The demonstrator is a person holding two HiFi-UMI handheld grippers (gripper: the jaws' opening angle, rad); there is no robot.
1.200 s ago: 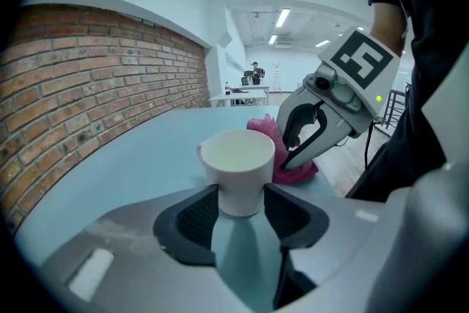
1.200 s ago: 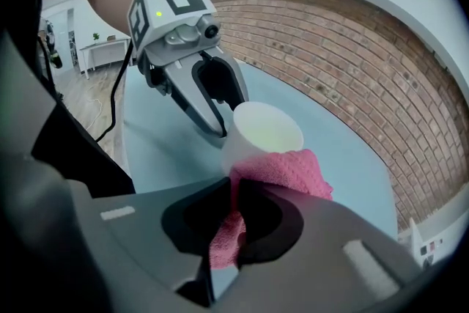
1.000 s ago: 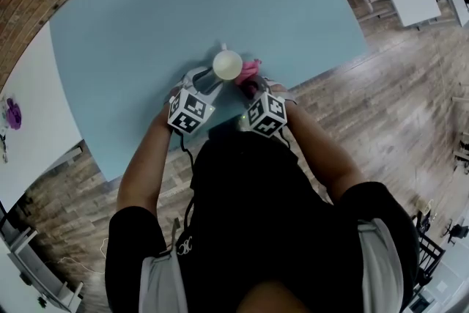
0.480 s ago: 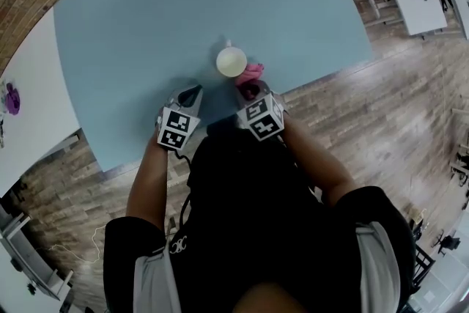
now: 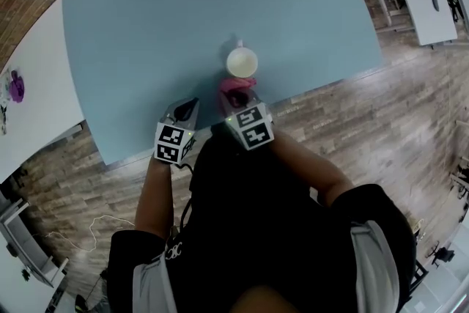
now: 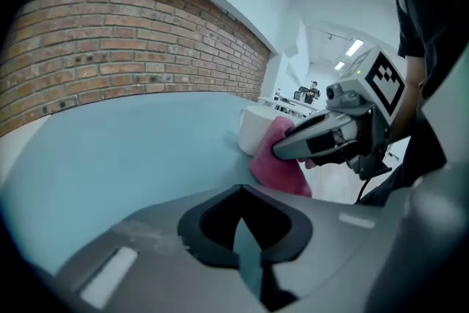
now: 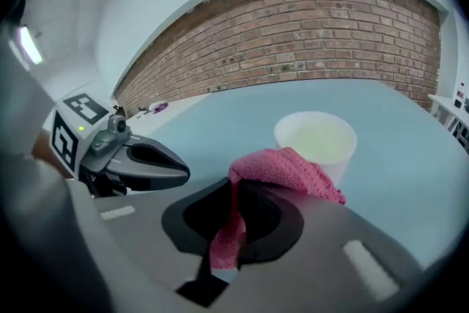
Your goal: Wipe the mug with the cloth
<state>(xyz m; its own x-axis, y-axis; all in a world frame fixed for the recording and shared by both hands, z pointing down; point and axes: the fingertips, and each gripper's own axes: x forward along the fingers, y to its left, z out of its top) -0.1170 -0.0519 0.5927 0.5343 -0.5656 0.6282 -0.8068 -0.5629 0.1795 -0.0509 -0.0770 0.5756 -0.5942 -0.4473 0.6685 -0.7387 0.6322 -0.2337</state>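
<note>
**Left tongs off the mug, cloth in the right**

Both hands have drawn back toward the table's near edge since a second ago. Then the left tongs (image 5: pixel 190 105) were up against the mug (image 5: pixel 242 62), with the right tongs (image 5: pixel 236 94) and the cloth (image 5: pixel 236 84) close on its other side. Now the mug stands by itself.

The left tongs are clenched on nothing. Their own view shows the two jaws meeting in one dark seam, with bare blue table (image 5: pixel 139 18) beyond. They sit over the table near its front edge, left of the right tongs and well apart from the mug.

The right tongs are grasping the pink cloth. In their view a strip of it hangs down between the jaws, and the rest bunches over the tips. That bunch lies just beside the mug's near side. No view shows whether the two touch.

The mug is white and upright, its mouth open to the head camera. It stands on the table a little in from the front edge, straight beyond the right tongs.

A brick wall (image 7: pixel 308 33) runs along the table's far side, and a wooden floor (image 5: pixel 381 128) lies on the near side.
</note>
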